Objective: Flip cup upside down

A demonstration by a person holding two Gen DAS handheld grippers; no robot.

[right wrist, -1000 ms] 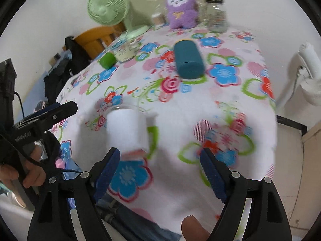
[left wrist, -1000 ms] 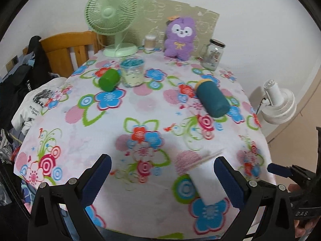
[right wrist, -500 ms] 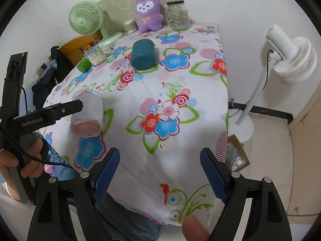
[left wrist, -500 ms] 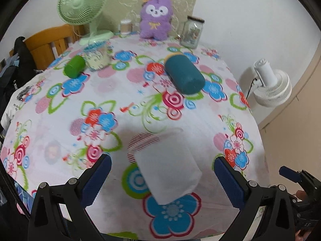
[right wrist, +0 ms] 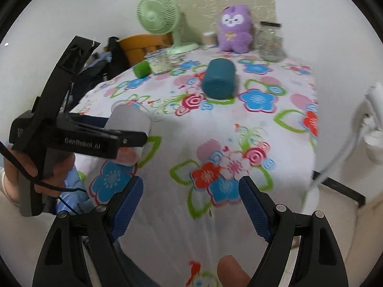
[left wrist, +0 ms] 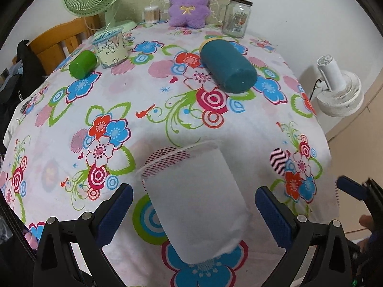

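Illumination is even, soft and fairly bright in both views; its source is not in view. Shadows are faint: a weak grey patch lies behind the frosted translucent plastic cup. No glare of note. Both views show strong fisheye bending, with black vignette corners and curved edges on the floral-clothed desk. The left wrist view is sharp. The right wrist view is smeared, worst at the white pedestal fan and the clear glass jar.
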